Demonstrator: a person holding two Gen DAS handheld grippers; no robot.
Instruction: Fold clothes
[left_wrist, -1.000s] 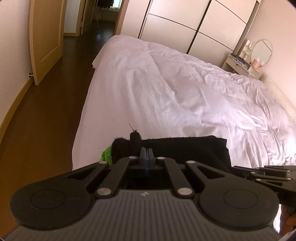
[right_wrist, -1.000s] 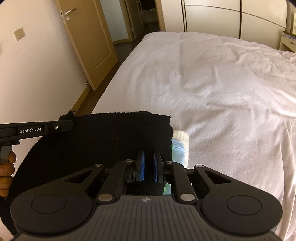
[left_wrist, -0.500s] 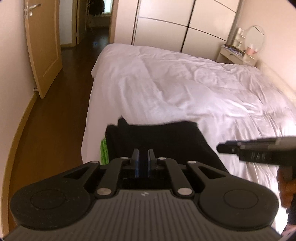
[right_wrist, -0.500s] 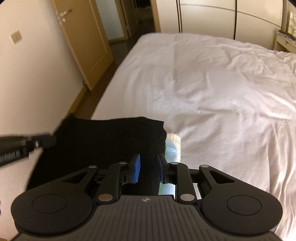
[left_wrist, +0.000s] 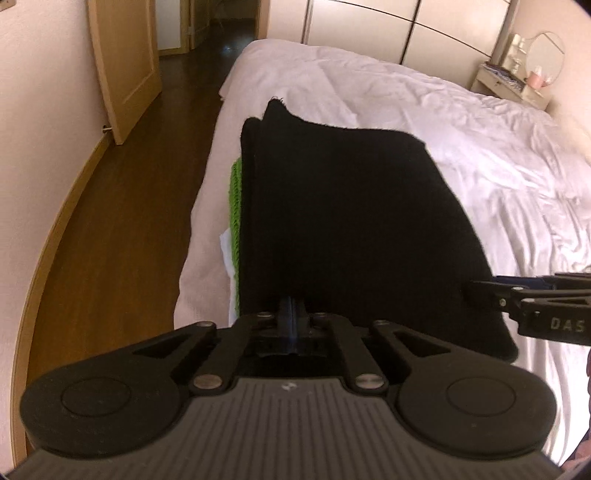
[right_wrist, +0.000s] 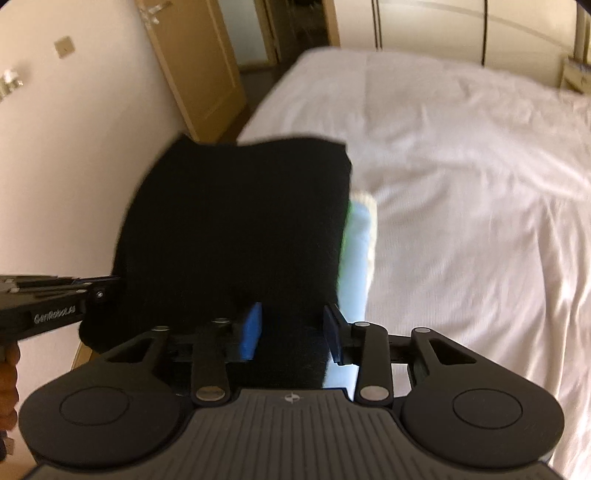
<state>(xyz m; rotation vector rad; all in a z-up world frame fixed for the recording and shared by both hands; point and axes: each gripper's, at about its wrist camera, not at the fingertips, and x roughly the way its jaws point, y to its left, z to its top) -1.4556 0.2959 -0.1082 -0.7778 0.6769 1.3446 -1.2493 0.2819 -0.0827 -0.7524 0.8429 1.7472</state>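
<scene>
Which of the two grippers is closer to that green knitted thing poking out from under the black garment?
Left. The left gripper grips the black garment just beside the green knit; the right gripper sits open at the garment's opposite side.

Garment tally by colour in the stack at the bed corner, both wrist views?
Black: 1, black knit on top, folded
Green: 1, green knit edge under it
Light blue: 1, light blue piece
Cream or white: 1, cream edge, lowest seen
Total: 4 visible; more may be hidden.
</scene>
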